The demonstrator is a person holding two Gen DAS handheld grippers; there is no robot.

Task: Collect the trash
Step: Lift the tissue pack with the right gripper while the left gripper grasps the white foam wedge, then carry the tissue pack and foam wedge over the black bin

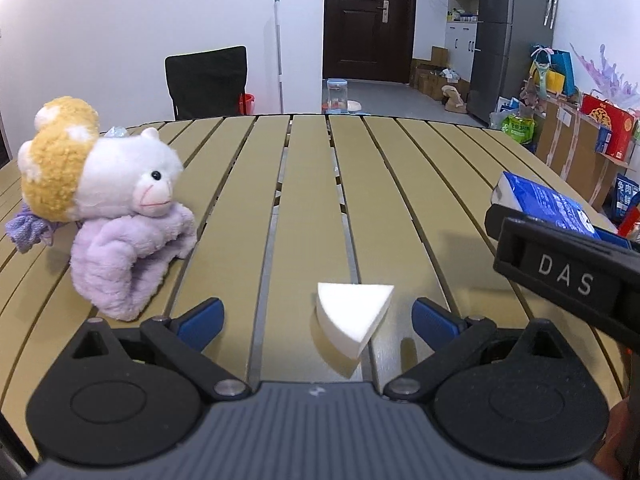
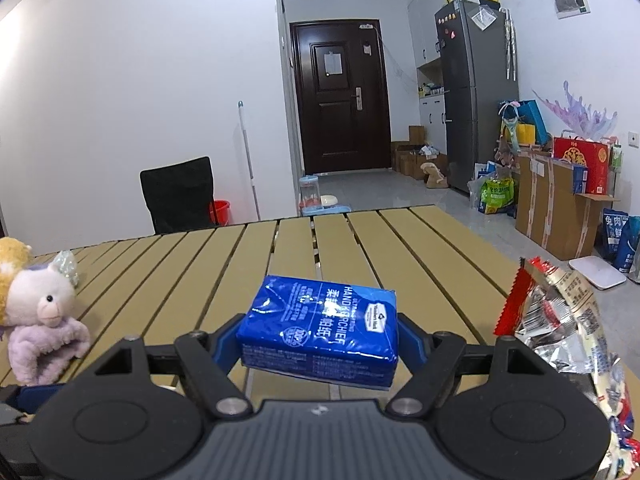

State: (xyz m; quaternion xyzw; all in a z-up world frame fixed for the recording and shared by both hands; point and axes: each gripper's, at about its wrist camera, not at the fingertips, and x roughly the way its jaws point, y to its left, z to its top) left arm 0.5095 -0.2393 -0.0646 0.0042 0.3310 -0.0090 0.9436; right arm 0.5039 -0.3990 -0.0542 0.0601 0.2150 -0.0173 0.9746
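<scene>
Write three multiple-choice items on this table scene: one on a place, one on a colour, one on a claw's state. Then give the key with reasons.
1. Where does the white foam wedge lie?
A. Between the left claw's open fingers
B. Under the plush bear
C. On the chair

2. What colour is the tissue pack?
A. Green
B. Blue
C. Yellow

3. What state is the right claw in?
A. Open and empty
B. Shut on the tissue pack
C. Shut on the snack wrapper

Key:
1 A, the wedge sits on the slatted table between the spread blue fingertips.
2 B, its wrapping is blue with white print.
3 B, both fingers press the pack's sides.
</scene>
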